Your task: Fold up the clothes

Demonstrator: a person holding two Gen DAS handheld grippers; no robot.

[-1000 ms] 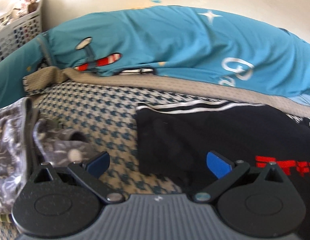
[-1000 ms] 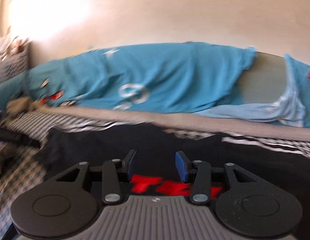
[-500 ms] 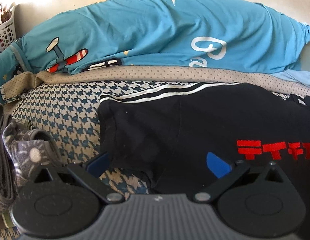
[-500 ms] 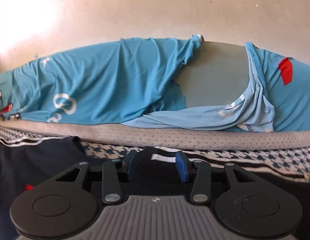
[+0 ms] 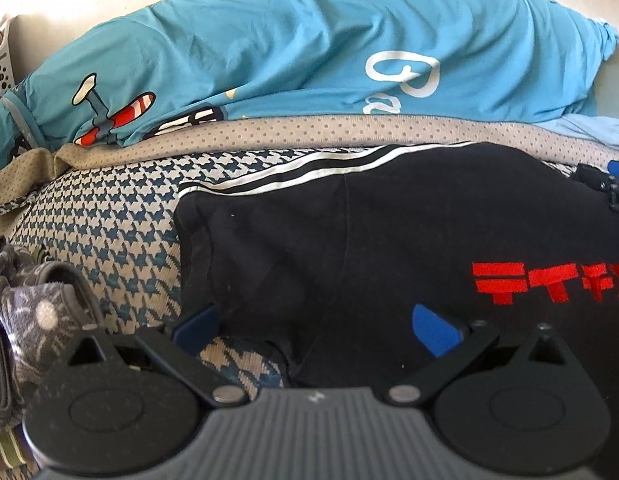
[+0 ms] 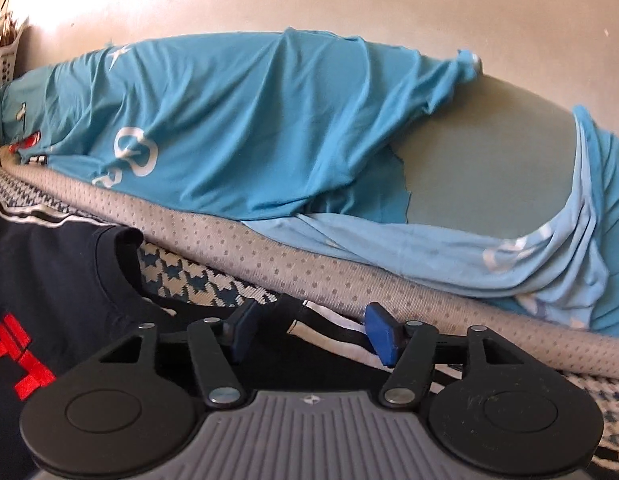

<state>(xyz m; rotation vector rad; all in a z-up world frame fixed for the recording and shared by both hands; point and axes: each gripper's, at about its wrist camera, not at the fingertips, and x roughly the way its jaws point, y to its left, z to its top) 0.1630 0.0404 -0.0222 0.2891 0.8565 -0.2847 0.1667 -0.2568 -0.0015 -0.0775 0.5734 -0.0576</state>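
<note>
Black T-shirt (image 5: 389,232) with red lettering (image 5: 549,282) spread flat on houndstooth bed cover (image 5: 109,216), black-and-white striped cloth (image 5: 293,174) at its far edge, teal printed sheet (image 5: 309,52) bunched along the wall behind. Left gripper (image 5: 315,326) low over the shirt's left sleeve area, blue pads wide apart, nothing between them; patterned grey garment (image 5: 33,316) just left of it. Right gripper (image 6: 309,334) at the shirt's right shoulder near the collar (image 6: 121,248), fingers parted, nothing clamped, striped edge (image 6: 333,330) lying between them.
</note>
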